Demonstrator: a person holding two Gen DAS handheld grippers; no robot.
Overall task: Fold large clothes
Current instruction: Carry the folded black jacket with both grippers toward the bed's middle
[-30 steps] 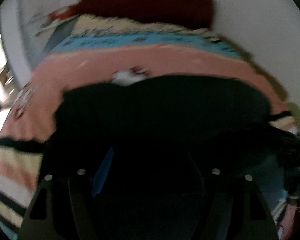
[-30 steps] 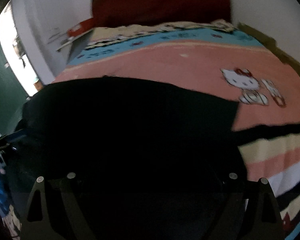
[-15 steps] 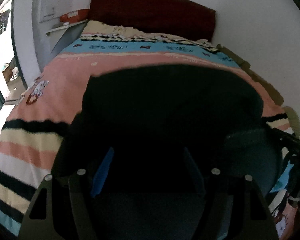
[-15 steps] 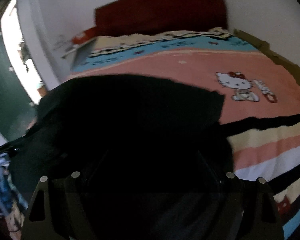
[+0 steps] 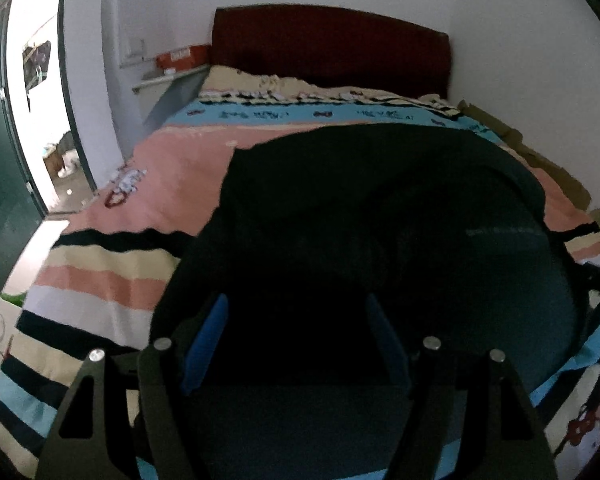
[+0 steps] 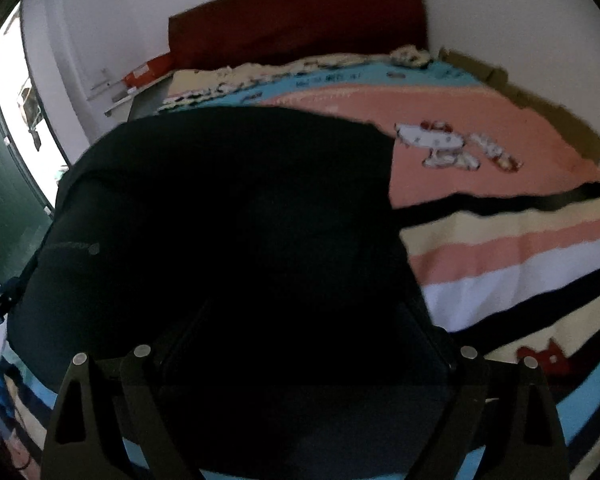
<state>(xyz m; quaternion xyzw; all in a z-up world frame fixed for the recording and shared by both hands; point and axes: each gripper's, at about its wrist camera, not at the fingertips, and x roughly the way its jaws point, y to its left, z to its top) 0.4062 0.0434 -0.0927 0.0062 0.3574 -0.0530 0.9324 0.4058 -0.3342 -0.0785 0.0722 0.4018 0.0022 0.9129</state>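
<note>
Your left gripper (image 5: 296, 340) and right gripper (image 6: 300, 344), jaws wide and the right's opening, hover over the near edge of the dark garment (image 5: 380, 216), which stretches left to right on the striped blanket (image 5: 100, 276); whether either holds cloth, you cannot tell.

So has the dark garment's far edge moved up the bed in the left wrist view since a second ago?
Yes. The dark garment now reaches almost to the blue band near the headboard; earlier it stopped short in the pink area.
</note>
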